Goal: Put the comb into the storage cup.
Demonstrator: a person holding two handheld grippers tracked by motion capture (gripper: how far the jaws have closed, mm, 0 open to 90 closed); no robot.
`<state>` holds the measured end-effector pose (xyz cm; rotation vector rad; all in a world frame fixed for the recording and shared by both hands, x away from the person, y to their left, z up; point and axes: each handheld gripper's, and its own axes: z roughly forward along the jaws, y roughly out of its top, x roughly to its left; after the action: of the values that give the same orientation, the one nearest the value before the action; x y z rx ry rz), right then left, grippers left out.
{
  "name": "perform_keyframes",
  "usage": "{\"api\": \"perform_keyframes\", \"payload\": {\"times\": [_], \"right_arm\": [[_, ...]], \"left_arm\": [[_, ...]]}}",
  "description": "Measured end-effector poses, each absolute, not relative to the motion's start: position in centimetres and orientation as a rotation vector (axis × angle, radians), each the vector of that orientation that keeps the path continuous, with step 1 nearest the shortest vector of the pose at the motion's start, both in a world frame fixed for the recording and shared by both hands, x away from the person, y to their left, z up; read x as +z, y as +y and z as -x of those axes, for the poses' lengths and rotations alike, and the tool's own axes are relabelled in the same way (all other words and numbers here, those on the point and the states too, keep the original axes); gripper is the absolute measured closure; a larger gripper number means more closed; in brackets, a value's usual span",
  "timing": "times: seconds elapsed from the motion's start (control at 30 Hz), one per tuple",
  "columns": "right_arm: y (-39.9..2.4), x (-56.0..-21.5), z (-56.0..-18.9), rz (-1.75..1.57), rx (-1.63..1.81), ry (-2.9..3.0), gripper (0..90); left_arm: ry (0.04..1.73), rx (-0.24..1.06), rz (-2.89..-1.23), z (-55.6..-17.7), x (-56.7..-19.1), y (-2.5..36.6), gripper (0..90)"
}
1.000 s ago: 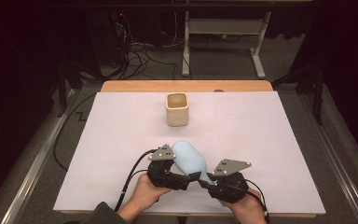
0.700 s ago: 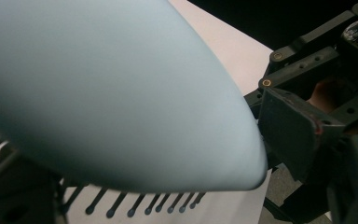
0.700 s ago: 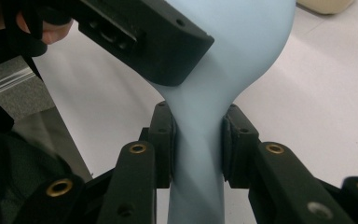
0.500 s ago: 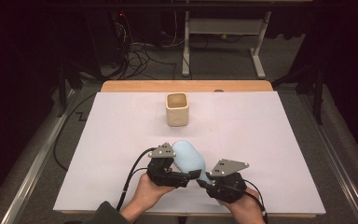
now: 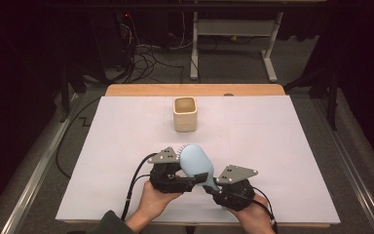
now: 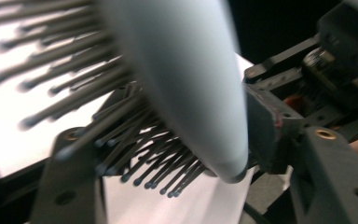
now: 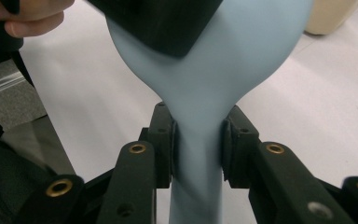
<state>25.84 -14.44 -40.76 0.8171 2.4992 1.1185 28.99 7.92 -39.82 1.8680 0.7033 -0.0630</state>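
The light blue hairbrush (image 5: 195,163) is being held above the near middle of the white surface (image 5: 282,146), between the two grippers. The right gripper (image 7: 198,144) is clamping the handle just below the place where it is widening into the head; its jaws are pressing on both sides of the handle. The left gripper (image 5: 175,176) is coming at the head from the left, and its jaws have just been closing around the head. In the left gripper view, one jaw is lying against the smooth blue back and the other is sitting among the dark bristles (image 6: 135,140), so I am judging that they are gripping the head now.

The risk I am seeing is in this second grip. The back of the head is rounded and smooth, and the bristles are bending under pressure, so the left jaws could be sliding off or bending the bristles if they are squeezing harder. If the right jaws are letting go too early, the brush could be tipping and falling on the surface. Pulling in two directions could also be twisting the handle out of the right jaws.

The beige cup (image 5: 184,113) is standing well apart, toward the far side of the surface.
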Motion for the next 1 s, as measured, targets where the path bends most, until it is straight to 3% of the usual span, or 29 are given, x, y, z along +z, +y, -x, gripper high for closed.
{"api": "perform_keyframes", "payload": {"times": [0.67, 1.0], "right_arm": [[-14.6, -41.2, -26.2, -0.811, 1.231, 2.502, 69.3], [-14.6, -41.6, -26.2, -0.743, 1.259, 2.489, 46.5]], "left_arm": [[0.671, -0.083, -1.921, -29.1, -38.3, 7.7, 52.3], [0.681, -0.047, -1.895, -29.3, -37.6, 8.5, 52.5]]}}
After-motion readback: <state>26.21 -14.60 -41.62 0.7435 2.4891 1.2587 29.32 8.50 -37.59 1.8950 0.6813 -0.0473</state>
